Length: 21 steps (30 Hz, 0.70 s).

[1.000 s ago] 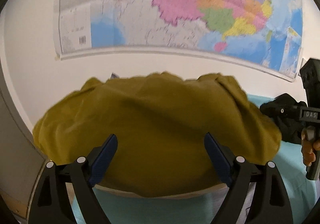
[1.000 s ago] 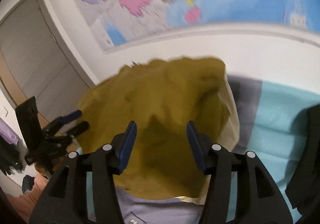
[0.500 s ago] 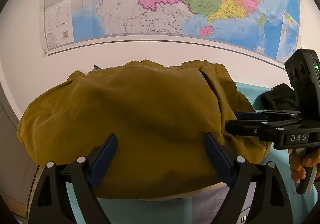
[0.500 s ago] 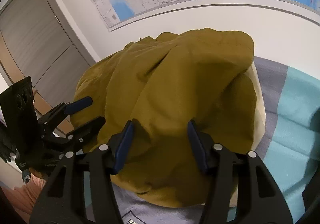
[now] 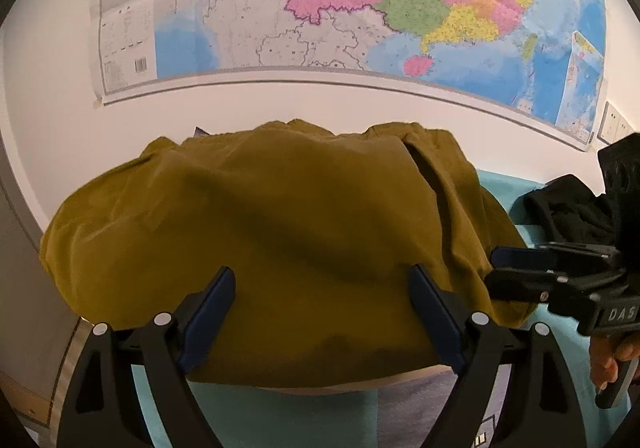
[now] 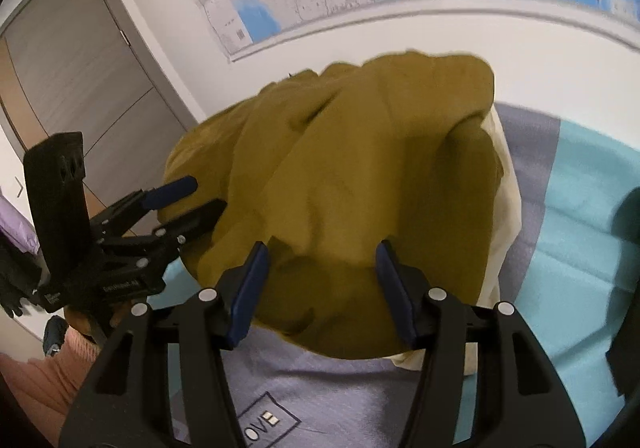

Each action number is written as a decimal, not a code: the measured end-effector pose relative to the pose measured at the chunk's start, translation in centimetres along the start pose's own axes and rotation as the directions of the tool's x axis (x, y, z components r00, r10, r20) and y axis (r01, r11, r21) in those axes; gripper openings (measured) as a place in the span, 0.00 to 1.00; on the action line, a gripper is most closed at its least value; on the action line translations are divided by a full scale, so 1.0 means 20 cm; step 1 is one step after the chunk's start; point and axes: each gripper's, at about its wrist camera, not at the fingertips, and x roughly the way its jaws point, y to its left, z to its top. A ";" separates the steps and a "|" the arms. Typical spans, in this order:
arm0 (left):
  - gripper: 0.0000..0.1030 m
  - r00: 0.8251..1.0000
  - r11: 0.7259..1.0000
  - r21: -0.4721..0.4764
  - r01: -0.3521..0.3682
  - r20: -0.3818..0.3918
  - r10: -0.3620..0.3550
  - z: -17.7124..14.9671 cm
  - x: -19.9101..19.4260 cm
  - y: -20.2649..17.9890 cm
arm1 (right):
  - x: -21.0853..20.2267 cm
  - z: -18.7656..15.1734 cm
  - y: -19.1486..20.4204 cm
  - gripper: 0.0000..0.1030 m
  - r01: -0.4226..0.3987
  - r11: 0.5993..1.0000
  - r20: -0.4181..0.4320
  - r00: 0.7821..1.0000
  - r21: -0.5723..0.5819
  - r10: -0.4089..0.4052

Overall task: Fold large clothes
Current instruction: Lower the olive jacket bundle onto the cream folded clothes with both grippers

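Observation:
A mustard-yellow garment (image 5: 280,232) lies heaped on the bed against the wall, bunched and creased. My left gripper (image 5: 324,288) stands wide open just in front of the heap's near side, with no fabric pinched by its blue pads. From the right wrist view the same garment (image 6: 360,175) fills the middle. My right gripper (image 6: 320,268) is open at about half width at its near edge, the pads not pressing on cloth. Each gripper shows in the other's view: the right gripper (image 5: 494,268) at the heap's right edge, the left gripper (image 6: 204,193) at its left edge.
A cream cloth or pillow (image 6: 508,215) peeks out under the garment. The bed cover (image 6: 580,248) is teal and lavender. A black garment (image 5: 568,207) lies to the right. A wall map (image 5: 360,7) hangs behind, and a grey door (image 6: 80,67) stands at the left.
Both grippers have come lower and closer to the yellow heap. The right gripper has swung in from the far right to the heap's right edge. Both stay open.

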 end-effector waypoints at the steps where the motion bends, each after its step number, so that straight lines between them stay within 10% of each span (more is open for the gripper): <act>1: 0.82 1.000 1.000 0.004 -0.007 -0.003 0.007 -0.01 0.01 -0.01 | 0.01 -0.01 -0.02 0.52 -0.010 1.000 -0.003 1.000 0.018 0.010; 21: 0.90 0.998 0.999 -0.008 -0.051 0.044 0.051 -0.02 -0.12 -0.14 | -0.15 -0.07 0.02 0.56 -0.007 1.000 0.051 0.999 -0.003 0.008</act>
